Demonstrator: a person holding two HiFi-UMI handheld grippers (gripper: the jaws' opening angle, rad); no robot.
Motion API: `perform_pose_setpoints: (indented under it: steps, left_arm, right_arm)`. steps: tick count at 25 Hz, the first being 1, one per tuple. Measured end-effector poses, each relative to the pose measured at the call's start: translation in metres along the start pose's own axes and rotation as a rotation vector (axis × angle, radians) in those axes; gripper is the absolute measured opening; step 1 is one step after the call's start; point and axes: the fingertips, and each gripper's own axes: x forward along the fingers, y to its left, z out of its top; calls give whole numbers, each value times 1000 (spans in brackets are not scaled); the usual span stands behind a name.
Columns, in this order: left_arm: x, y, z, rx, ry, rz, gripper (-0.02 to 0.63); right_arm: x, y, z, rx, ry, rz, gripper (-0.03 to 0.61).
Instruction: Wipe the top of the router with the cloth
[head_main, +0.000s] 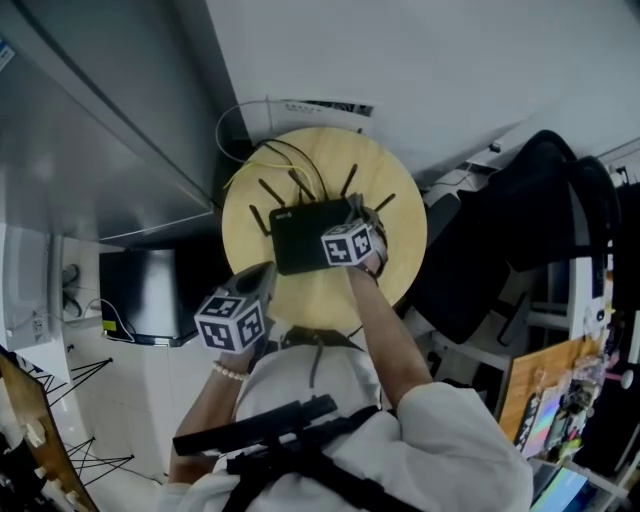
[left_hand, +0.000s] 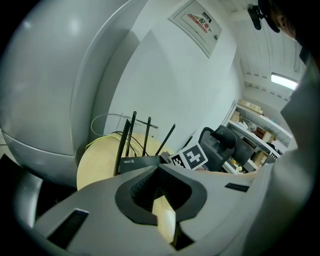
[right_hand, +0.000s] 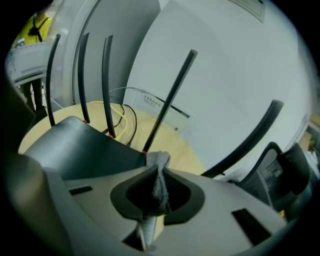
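A: Where is the cloth? The head view does not show it.

B: Try the right gripper view. The grey cloth (right_hand: 159, 175) is at centre frame, a bunched fold clamped between the jaws of the right gripper (right_hand: 150, 200). Its tip sits at the near edge of the dark router (right_hand: 85, 147), beside an antenna base. Whether it presses on the top, I cannot tell.

A: And from above?

B: The router lies black in the middle of the round wooden tabletop (head_main: 320, 295). The right gripper's marker cube covers its right end and whatever is under it.

A: The left gripper?

B: The left gripper (left_hand: 161, 210) is at the tabletop's lower-left rim in the head view, off the router. Its jaws stand a narrow slit apart with nothing in them, and pale wood shows through.

A: Any writing?

B: "WIFI6" in white on the router's side, left of centre in the left gripper view. A wall plate (left_hand: 196, 24) at the top of that view has red print too small to read.

A: Anything cut off?

B: In the right gripper view, the rightmost of the antennas (right_hand: 170, 100) has its base hidden behind the gripper body. The yellow cable (right_hand: 120, 112) loops behind the router, with its ends out of sight.
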Motion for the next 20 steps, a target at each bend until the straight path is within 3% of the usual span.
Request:
perform_pose_setpoints:
  steps: [6, 20]
  left_arm:
    - [1, 6, -2, -13, -4, 18, -5]
    - [-7, 21, -5, -39, -28, 71, -5]
  right_arm:
    - [-12, 48, 14, -26, -18, 168, 32]
    - [-35, 145, 47, -81, -70, 419, 32]
